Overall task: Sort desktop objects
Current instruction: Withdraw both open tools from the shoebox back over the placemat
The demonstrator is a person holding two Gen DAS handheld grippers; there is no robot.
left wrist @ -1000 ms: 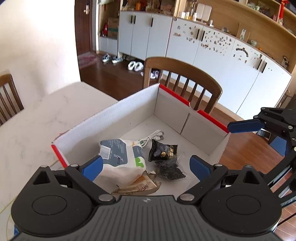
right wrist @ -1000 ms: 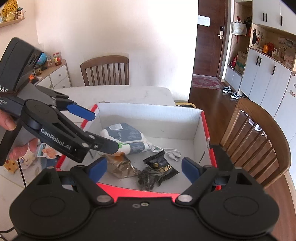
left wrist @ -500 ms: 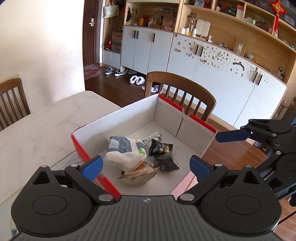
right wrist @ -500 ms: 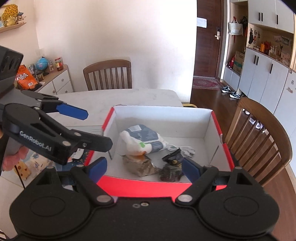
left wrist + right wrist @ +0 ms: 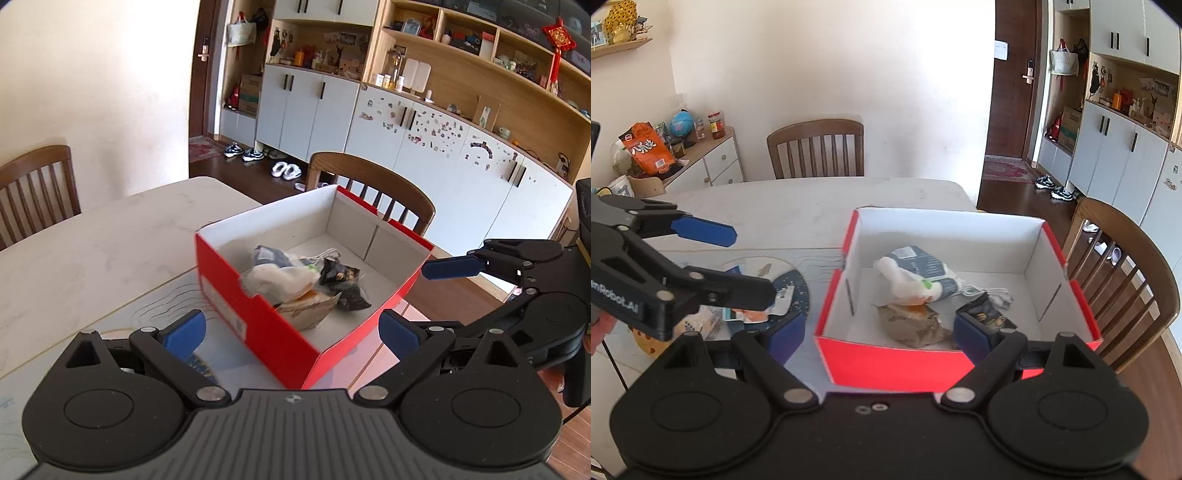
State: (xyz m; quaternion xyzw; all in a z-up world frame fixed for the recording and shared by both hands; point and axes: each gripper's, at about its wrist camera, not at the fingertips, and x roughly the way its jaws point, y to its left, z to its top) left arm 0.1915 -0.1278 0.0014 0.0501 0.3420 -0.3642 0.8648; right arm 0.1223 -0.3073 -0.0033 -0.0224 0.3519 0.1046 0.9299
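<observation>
A red cardboard box (image 5: 258, 325) with a white inside stands on the table, near its edge. It holds a white and blue pouch (image 5: 280, 273), a brown packet (image 5: 306, 314), a black packet (image 5: 340, 277) and a white cable (image 5: 327, 254). My left gripper (image 5: 291, 330) is open and empty, back from the box's near corner. My right gripper (image 5: 881, 334) is open and empty in front of the box's red wall (image 5: 894, 363). The left gripper (image 5: 753, 266) hangs left of the box, over loose packets (image 5: 753, 314) on a round dark mat (image 5: 798, 295).
The pale table (image 5: 92, 251) stretches left of the box. A wooden chair (image 5: 816, 147) stands at its far side and another chair (image 5: 1126, 266) stands close beside the box. A cookie-patterned pack (image 5: 646, 341) lies at the near left.
Both grippers have drawn back from the box, which now looks smaller and farther off. The left gripper, earlier over the box's inside, is now behind its near corner. Both stayed open.
</observation>
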